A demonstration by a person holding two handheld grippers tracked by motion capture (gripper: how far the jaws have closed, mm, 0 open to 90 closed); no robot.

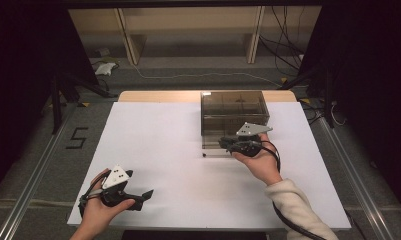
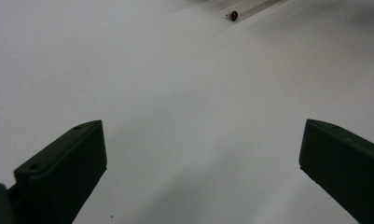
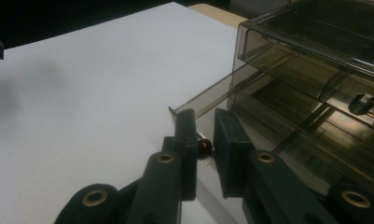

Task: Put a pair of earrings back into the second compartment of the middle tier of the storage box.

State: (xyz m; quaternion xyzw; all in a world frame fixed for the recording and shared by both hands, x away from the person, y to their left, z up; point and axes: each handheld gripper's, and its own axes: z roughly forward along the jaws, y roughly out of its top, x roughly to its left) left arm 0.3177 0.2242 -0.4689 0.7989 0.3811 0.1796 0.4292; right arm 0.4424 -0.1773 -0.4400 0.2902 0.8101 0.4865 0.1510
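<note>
1. Right gripper [image 3: 204, 140], held in a person's hand, has its two black jaws drawn close together around the small dark-red round knob [image 3: 204, 147] on the front of a pulled-out drawer [image 3: 268, 135]; whether the pads actually press the knob cannot be told for certain, but they sit right against it on both sides.

2. That drawer belongs to a smoky, see-through brown plastic drawer cabinet [image 1: 234, 116] standing toward the far right of the white table top [image 1: 163, 145]. Its lowest drawer juts forward toward the person, with clear walls and inner dividers visible.

3. Seen from the left gripper view, the same knob [image 2: 232, 15] is a tiny reddish bead far off across the white surface.

4. The right hand [image 1: 260, 159] reaches forward from a cream sleeve [image 1: 298, 205], palm up beneath the gripper [image 1: 227, 145], which bears a grey three-cornered plate [image 1: 251, 129] and points left along the drawer front.

5. Left gripper [image 1: 145, 195] rests low near the table's near-left corner in the left hand [image 1: 105, 205], well apart from the cabinet, its jaws spread wide with nothing between them.
</note>
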